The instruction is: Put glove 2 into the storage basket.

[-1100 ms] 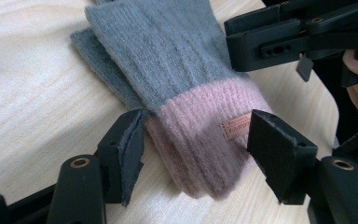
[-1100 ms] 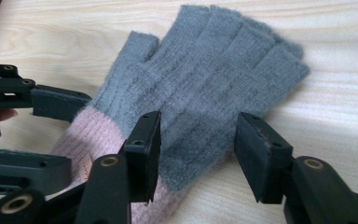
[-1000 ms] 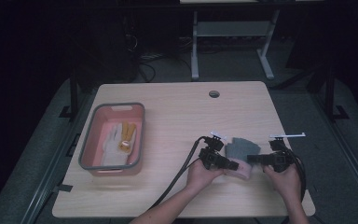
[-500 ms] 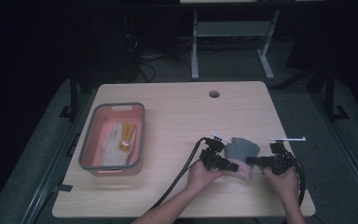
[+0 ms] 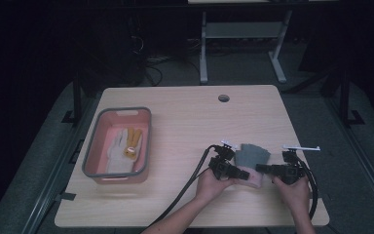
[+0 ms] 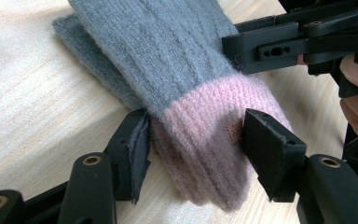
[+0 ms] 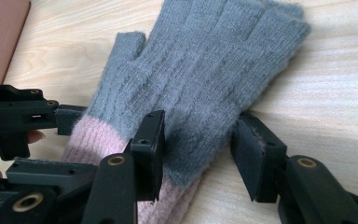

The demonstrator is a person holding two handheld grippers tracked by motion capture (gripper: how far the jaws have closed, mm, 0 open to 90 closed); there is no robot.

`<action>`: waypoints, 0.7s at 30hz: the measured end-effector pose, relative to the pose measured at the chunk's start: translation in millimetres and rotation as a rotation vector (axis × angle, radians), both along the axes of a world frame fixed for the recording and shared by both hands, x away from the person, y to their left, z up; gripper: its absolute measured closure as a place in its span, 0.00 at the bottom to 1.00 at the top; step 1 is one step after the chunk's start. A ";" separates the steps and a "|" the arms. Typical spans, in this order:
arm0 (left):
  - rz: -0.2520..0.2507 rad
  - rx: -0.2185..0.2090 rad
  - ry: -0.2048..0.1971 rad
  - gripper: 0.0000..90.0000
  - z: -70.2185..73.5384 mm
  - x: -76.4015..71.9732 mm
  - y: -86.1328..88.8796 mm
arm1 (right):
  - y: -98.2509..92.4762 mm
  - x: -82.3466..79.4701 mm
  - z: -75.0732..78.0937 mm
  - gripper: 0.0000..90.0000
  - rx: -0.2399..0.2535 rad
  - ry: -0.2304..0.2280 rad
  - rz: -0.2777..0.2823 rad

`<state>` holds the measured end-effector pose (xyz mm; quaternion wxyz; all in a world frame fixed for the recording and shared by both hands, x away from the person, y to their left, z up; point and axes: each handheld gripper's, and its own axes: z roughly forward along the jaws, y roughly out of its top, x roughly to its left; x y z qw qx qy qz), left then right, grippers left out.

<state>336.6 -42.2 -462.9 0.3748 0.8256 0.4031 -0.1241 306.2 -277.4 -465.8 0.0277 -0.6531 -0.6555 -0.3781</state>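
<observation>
Both grippers are down at the near right of the pale wooden table (image 5: 185, 117), working on one grey knitted fingerless glove with a pink ribbed cuff (image 5: 251, 157). The glove lies flat on the wood between the two hands, finger end pointing away from the person.

The left gripper (image 5: 237, 173) has its jaws around the pink cuff. In the left gripper view both pads sit right against the ribbing, one on each side, and they have just been closing on it; the cuff bulges between them, so it looks clamped. The underside of the cuff is hidden against the table.

The right gripper (image 5: 264, 168) comes in from the other side, and its jaws have also just been closing. In the right gripper view its near pad presses into the grey wool at the glove's edge, but the far pad stands off on bare wood with a gap showing, so no grip there yet.

Far left sits a pink plastic bin with a grey rim (image 5: 91, 155), holding a pale glove with a tan patch (image 5: 121, 148); detail inside is too dim to make out.
</observation>
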 end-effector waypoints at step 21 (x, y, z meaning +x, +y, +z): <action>0.019 -0.083 0.052 0.59 -6.9 4.7 6.4 | -1.4 2.0 -7.2 0.79 0.131 0.040 0.007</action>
